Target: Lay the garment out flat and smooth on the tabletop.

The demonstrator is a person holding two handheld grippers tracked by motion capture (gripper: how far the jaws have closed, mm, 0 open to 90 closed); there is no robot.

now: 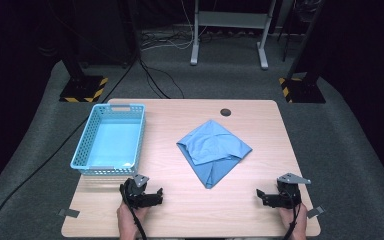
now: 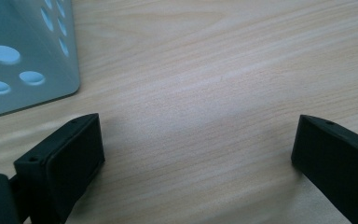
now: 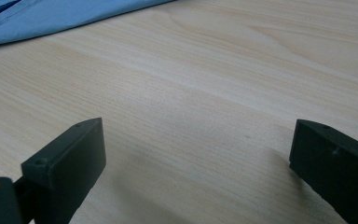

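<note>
Blue cloth (image 1: pixel 214 150) lies mid-counter (image 1: pixel 180 210), right of the basket (image 1: pixel 109 140), long axis diagonal w/ its near corner between both hand-held grippers, left (image 1: pixel 152 196) slightly nearer than right (image 1: pixel 265 196), both w/ jaws apart, empty.

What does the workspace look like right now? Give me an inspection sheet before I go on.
Surface: wooden table, dark round grommet near the far edge.
Job's things: blue cloth loosely folded at the centre; light blue basket to its left, nothing inside.
Clutter: nothing seen.
Grippers: left gripper and right gripper open, low over the near edge, holding nothing.
Cables: black cable trails from the left gripper; more cables on the floor.
Surroundings: grey carpet, white stand frame, hazard-striped stand bases.
</note>
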